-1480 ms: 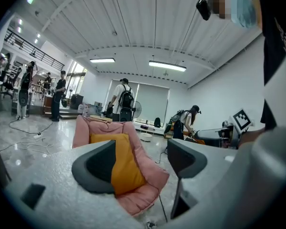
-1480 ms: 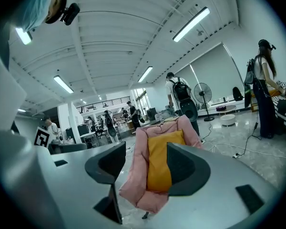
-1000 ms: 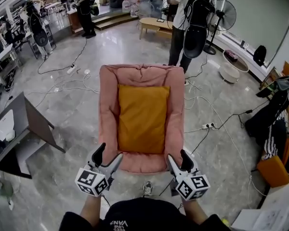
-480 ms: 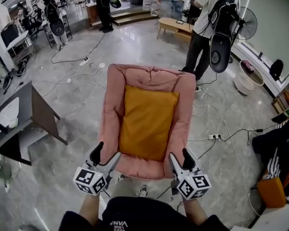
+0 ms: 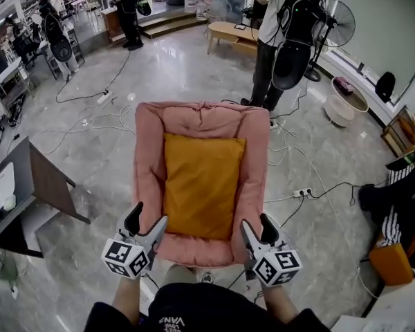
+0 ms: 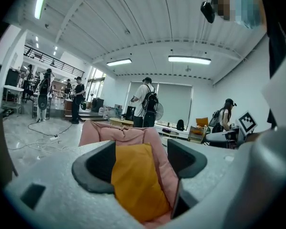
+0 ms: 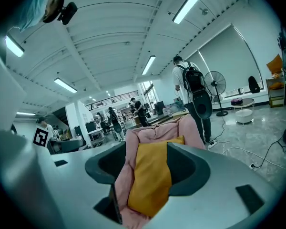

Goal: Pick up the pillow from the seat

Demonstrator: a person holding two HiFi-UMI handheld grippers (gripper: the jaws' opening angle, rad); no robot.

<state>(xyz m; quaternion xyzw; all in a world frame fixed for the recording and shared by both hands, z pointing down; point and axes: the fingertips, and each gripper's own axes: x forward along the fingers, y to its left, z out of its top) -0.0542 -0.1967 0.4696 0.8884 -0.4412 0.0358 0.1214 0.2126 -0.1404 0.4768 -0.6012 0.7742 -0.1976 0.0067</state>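
While both grippers hung short of the seat's near edge, neither had touched anything. The left gripper [image 5: 146,220] had its jaws spread with nothing between them, and so did the right gripper [image 5: 256,225]. The flat mustard-yellow fabric pillow [image 5: 200,185] lay ahead of both, between their two lines of reach, nested in the padded pink fabric chair [image 5: 144,164] and running from its front lip up toward its back.

The main risk, as I judged it, was a jaw closing on the pink padding together with the pillow, since the cushion sat sunk inside raised soft sides. A pinch on one corner only could let the limp pillow sag and slip free. Loose white floor cables [image 5: 310,185], right of the right gripper, could catch a foot on stepping closer.

The head view alone showed the whole pillow outline and both grippers short of the chair. The two gripper views showed instead each open gap framing the pillow, and that it sloped upward against the chair's back.
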